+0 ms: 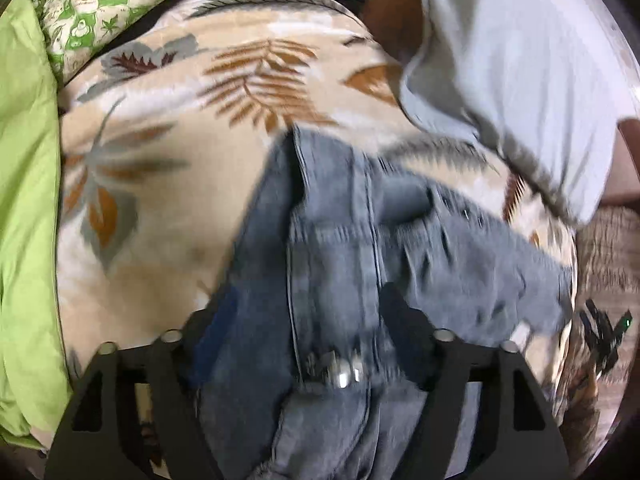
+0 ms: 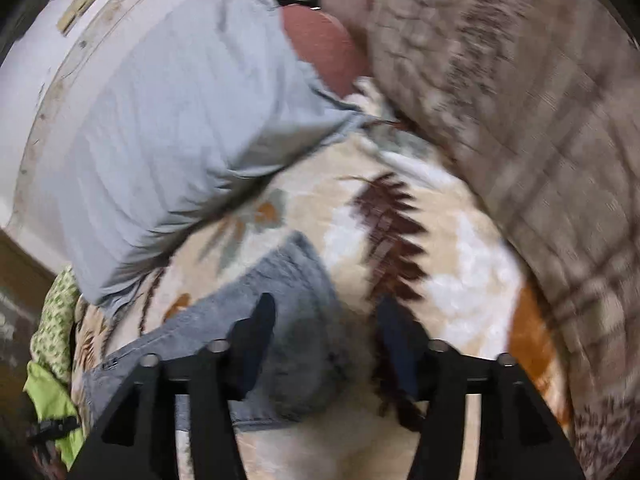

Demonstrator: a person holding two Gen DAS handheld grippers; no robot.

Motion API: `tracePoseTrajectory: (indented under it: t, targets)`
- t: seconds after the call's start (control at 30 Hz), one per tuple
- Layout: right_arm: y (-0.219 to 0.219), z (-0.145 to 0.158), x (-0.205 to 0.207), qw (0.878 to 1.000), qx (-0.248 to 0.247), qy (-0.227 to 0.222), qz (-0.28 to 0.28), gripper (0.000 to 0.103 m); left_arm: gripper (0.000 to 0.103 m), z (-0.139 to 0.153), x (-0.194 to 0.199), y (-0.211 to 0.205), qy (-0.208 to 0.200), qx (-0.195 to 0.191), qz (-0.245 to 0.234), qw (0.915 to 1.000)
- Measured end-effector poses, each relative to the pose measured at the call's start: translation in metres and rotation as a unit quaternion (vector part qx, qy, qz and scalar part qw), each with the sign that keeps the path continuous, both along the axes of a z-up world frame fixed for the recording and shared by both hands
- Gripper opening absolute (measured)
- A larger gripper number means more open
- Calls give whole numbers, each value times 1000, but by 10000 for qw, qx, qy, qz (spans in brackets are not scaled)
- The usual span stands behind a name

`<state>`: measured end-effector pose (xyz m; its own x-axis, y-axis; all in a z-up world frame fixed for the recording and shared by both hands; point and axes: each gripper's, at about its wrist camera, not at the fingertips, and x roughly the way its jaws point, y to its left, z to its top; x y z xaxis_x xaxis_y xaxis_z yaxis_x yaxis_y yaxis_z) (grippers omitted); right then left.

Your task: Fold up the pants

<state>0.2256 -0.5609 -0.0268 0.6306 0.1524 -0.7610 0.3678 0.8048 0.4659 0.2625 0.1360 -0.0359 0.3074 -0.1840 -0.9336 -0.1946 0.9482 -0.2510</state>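
Observation:
Blue-grey denim pants (image 1: 344,248) lie bunched on a cream blanket with a leaf print (image 1: 168,128). In the left wrist view my left gripper (image 1: 304,316) is open, its fingers standing either side of the pants' waist, with the metal button between them. In the right wrist view my right gripper (image 2: 328,320) is open just above an end of the pants (image 2: 292,280); its left finger (image 2: 256,328) lies over the denim and its right finger (image 2: 396,340) over the blanket (image 2: 460,272). Both views are blurred.
A pale grey pillow (image 1: 520,60) lies at the back, and it also shows in the right wrist view (image 2: 180,128). A brown plaid quilt (image 2: 520,100) is at the right. A lime-green cloth (image 1: 24,200) and a green patterned cloth (image 1: 100,4) lie at the left.

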Motion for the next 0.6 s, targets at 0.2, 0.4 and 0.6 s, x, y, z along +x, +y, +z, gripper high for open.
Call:
tracePoseTrajectory:
  t: [0.2,0.4,0.6]
  targets:
    - [14,-22,58,9987,-17,306,399,63,78,-36,43,6,505,-406,363,9972]
    - [33,-52,97,9917,-569,777,851,12,64,-45,60,-14,341,-307,123,9989]
    - [32,-8,112,9908,-1055,20,847,13,7,-39,79,-42,39,588,-265,9979]
